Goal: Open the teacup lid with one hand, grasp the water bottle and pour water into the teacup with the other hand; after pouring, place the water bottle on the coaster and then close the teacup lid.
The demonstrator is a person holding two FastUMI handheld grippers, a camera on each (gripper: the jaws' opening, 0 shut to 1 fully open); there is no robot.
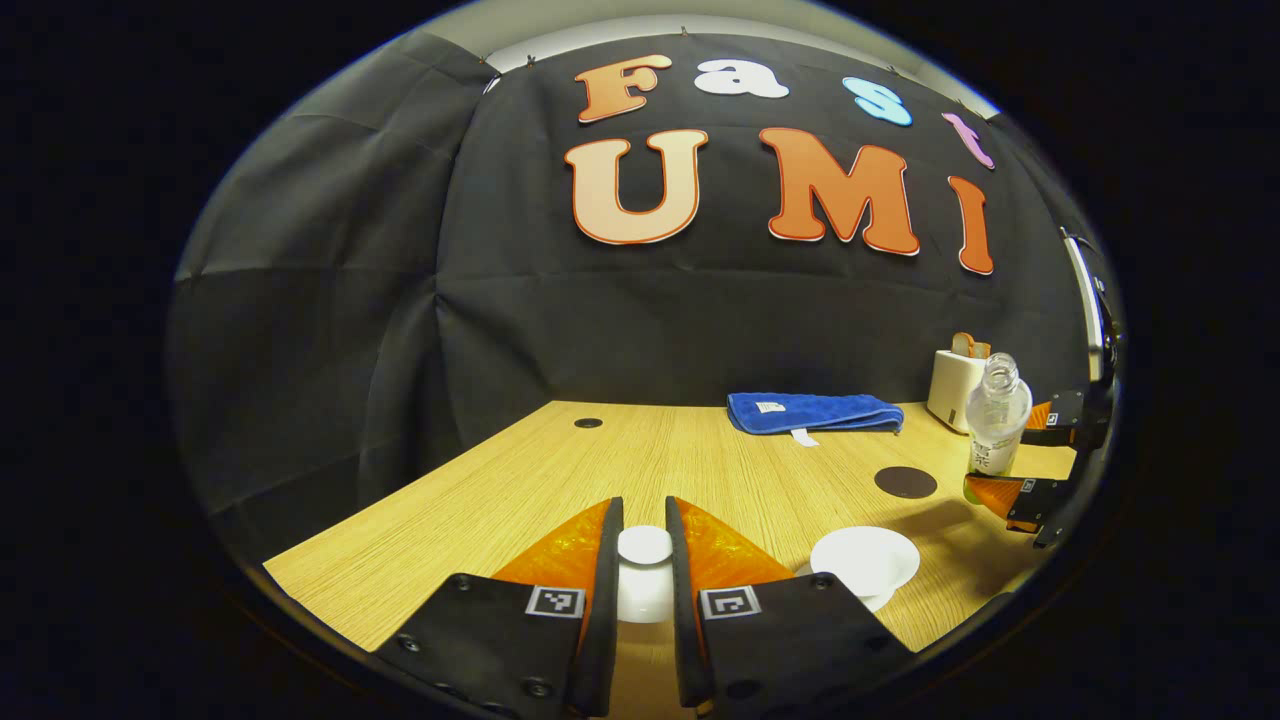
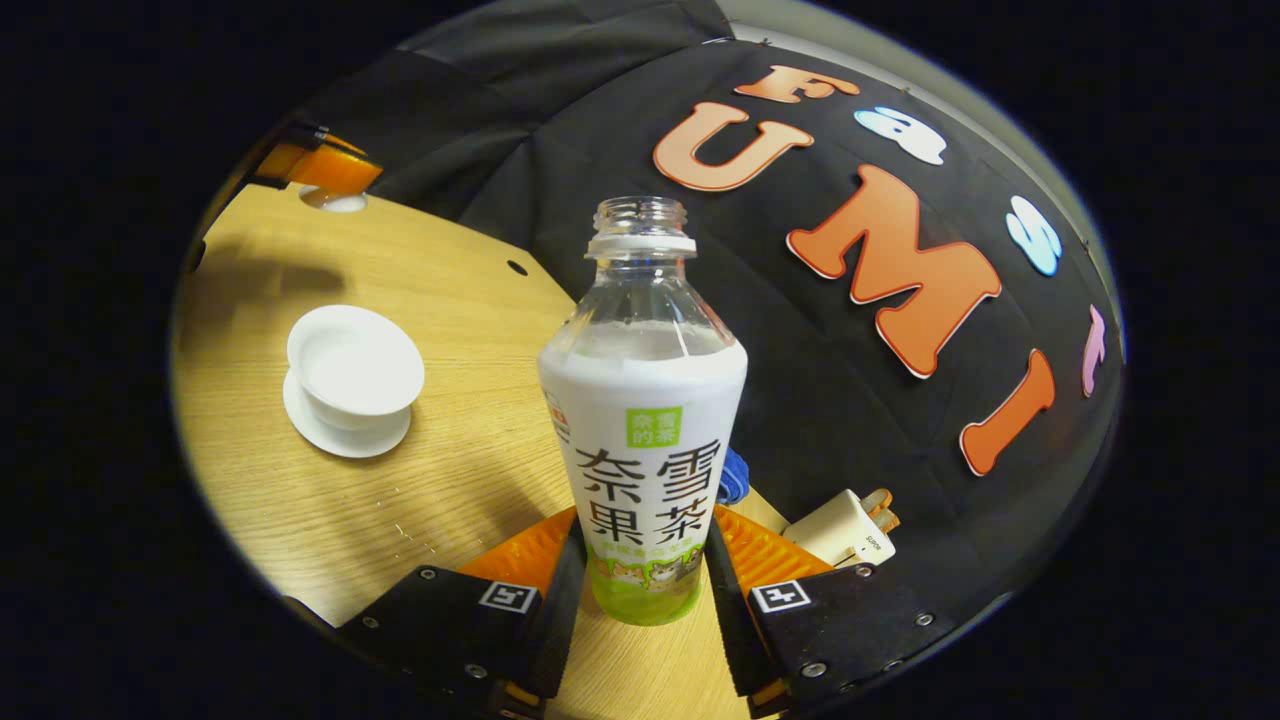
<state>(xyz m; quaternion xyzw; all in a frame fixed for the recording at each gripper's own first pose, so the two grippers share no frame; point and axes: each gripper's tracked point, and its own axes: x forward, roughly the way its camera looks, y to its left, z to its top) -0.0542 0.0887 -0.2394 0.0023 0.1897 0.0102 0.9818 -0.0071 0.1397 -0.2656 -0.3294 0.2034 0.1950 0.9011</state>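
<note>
My left gripper (image 1: 643,506) is shut on the white teacup lid (image 1: 645,560), held by its knob just above the table. To its right the open white teacup (image 1: 865,558) sits on its saucer; in the right gripper view the teacup (image 2: 355,365) is at the left. My right gripper (image 2: 645,522) is shut on the low part of an uncapped, upright water bottle (image 2: 645,420) with a white and green label. In the left gripper view the bottle (image 1: 995,415) and the right gripper (image 1: 1018,455) are at the far right. A dark round coaster (image 1: 905,482) lies between cup and bottle.
A folded blue towel (image 1: 815,412) lies at the back of the wooden table (image 1: 480,480). A small white toaster-like box (image 1: 955,385) stands behind the bottle by the wall. In the right gripper view the left gripper (image 2: 320,168) with the lid (image 2: 335,203) is at the far upper left.
</note>
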